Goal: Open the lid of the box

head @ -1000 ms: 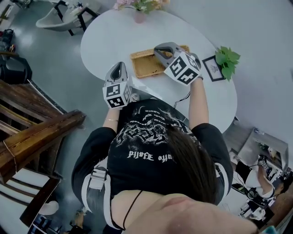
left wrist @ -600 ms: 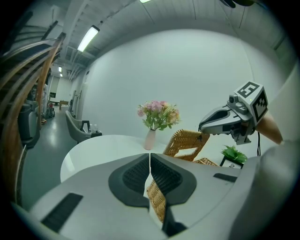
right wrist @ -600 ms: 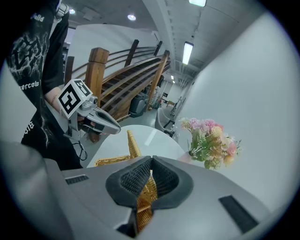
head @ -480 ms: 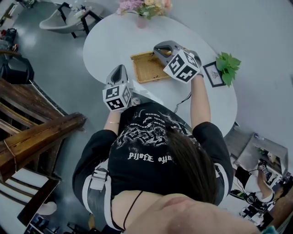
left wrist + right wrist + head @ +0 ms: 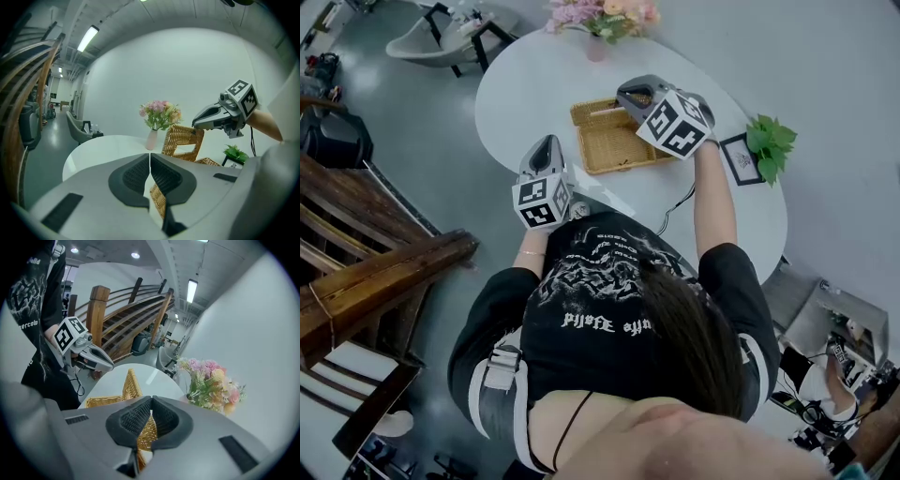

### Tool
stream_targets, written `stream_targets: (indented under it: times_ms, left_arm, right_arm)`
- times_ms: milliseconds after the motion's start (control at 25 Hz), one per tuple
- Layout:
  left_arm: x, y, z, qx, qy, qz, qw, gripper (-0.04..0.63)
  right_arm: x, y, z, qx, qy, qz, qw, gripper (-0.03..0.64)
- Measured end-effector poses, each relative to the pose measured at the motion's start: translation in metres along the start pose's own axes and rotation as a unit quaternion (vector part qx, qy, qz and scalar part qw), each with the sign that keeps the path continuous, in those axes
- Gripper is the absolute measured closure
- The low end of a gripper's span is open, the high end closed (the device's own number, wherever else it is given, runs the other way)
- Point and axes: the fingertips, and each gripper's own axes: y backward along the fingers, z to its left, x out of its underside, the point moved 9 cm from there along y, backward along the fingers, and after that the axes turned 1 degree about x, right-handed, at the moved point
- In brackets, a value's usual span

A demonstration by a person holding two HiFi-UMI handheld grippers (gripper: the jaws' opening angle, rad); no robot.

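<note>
Only gripper views show lid (image 5: 182, 135) standing upright in right tool (image 5: 194, 124).

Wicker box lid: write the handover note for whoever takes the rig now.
Right hand-held gripper: shut on the top edge of the tan woven wicker lid, held raised, roughly upright.
Left hand-held gripper: shut, empty, by the white oval table's near edge, off the box.
Rectangular wicker box: mid-table, inside exposed.
Done: lid lifted. Left: probably lay it fully back, then release.

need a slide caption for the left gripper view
Right gripper grips the raised wicker lid over the white table, vase of flowers behind; left gripper shut, empty.
</note>
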Motion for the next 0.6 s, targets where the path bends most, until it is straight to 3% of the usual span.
stream_targets:
  times_ms: [600]
  left_arm:
    - [0.002,0.002,0.0,-0.004,0.012,0.0,0.9999,0.569]
  right_arm:
    - [-0.001,-0.015,-0.017,0.001,-0.002,0.002,1.0,0.583]
